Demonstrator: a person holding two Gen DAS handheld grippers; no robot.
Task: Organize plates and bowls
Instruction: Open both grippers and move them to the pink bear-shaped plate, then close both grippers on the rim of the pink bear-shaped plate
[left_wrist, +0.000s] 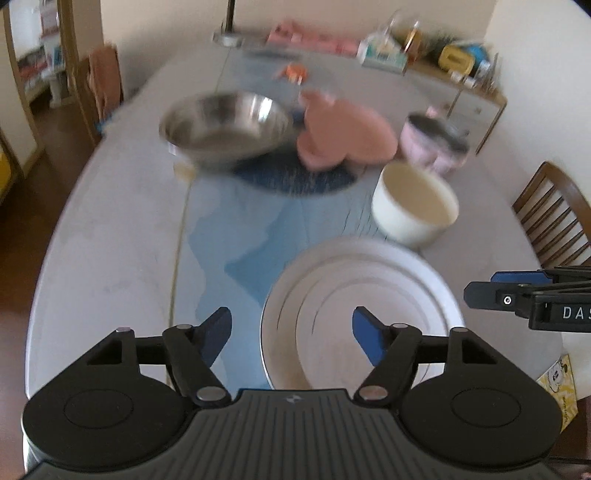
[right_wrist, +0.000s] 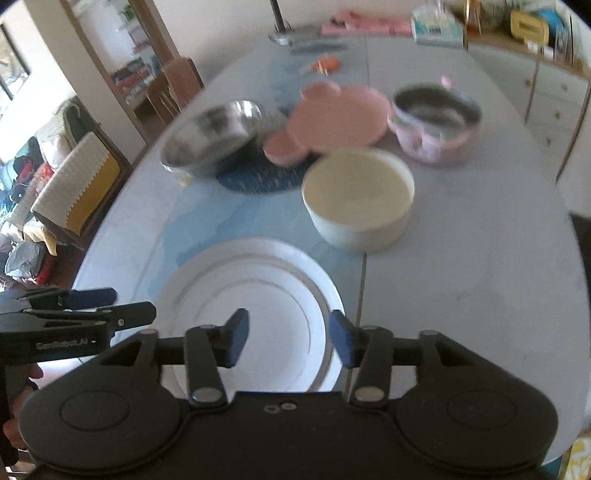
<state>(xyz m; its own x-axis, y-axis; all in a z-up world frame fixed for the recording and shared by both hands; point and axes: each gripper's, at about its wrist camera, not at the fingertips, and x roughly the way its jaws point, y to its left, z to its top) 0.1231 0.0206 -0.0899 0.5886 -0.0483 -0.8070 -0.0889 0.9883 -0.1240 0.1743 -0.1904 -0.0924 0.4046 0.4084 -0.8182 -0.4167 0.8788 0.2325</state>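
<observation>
A stack of white plates (left_wrist: 362, 306) (right_wrist: 251, 306) lies on the near part of the table. My left gripper (left_wrist: 291, 332) hovers open over the stack's left rim with nothing between its fingers. My right gripper (right_wrist: 289, 336) hangs open above the right half of the stack, also empty. Each gripper shows in the other's view, the right gripper (left_wrist: 484, 286) at the right edge and the left gripper (right_wrist: 118, 303) at the left edge. Behind the plates stand a cream bowl (left_wrist: 415, 203) (right_wrist: 358, 195), a steel bowl (left_wrist: 225, 125) (right_wrist: 210, 136) and a pink eared plate (left_wrist: 343, 129) (right_wrist: 336, 114).
A pink pot with a metal inside (left_wrist: 436, 144) (right_wrist: 436, 122) sits at the back right. A blue round mat (left_wrist: 295, 177) lies under the steel bowl and pink plate. A wooden chair (left_wrist: 554, 221) stands to the right, a cluttered sideboard (left_wrist: 461, 85) behind.
</observation>
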